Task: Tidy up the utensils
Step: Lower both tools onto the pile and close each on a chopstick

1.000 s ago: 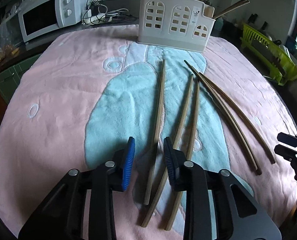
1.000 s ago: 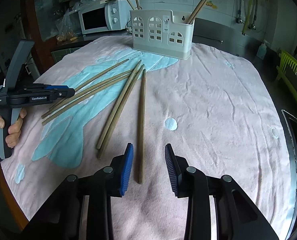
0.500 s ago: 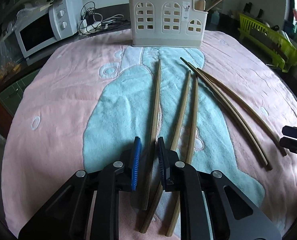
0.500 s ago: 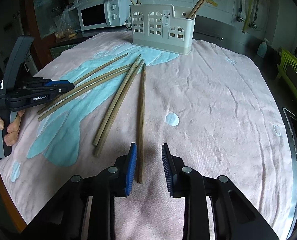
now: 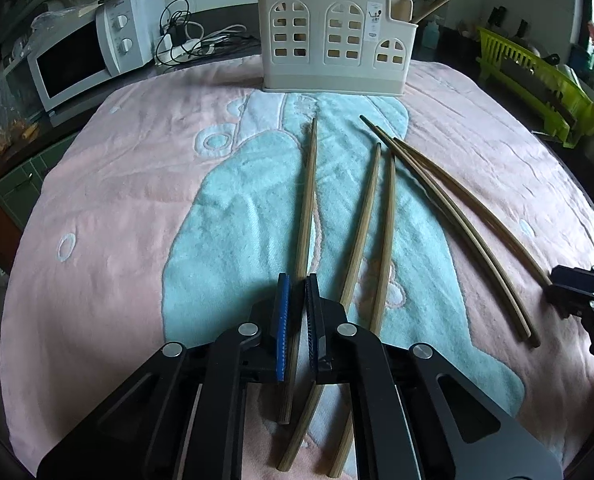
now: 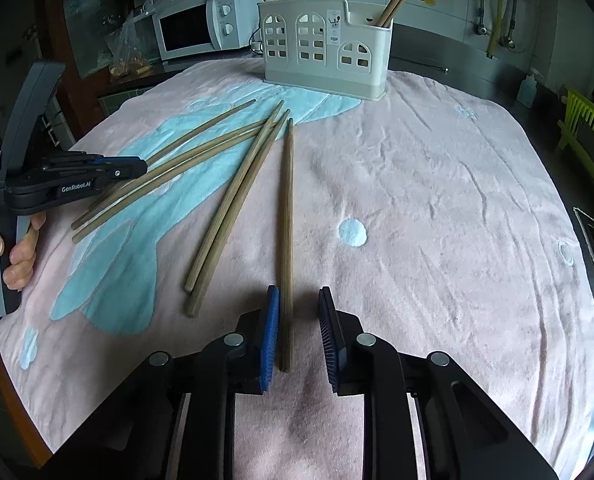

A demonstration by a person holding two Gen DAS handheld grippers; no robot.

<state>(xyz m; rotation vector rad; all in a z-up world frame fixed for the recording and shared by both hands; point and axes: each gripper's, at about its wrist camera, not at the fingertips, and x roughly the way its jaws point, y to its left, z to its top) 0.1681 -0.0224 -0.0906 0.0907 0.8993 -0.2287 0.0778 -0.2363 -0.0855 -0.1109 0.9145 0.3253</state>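
Several bamboo chopsticks lie on a pink and teal towel point(image 5: 117, 208). A cream utensil holder point(image 5: 333, 40) stands at the far edge with a few chopsticks upright in it. My left gripper point(image 5: 297, 280) is shut on the leftmost chopstick point(image 5: 309, 184), near its close end. Two more chopsticks point(image 5: 367, 208) lie just right of it, and a curved pair point(image 5: 457, 216) lies further right. My right gripper point(image 6: 299, 294) straddles a lone chopstick point(image 6: 287, 208). Its jaws are closing; the left pad is beside the stick and the right pad stands clear of it.
A white microwave point(image 5: 85, 60) and a tangle of cables point(image 5: 193, 40) sit behind the towel at the left. A green dish rack point(image 5: 537, 80) stands at the right. The table's metal edge point(image 6: 593, 260) runs along the right. A hand point(image 6: 17, 248) holds the left gripper's handle.
The left jaws have closed onto the leftmost chopstick. The right jaws have narrowed around the lone chopstick. Neither hand has shifted much.
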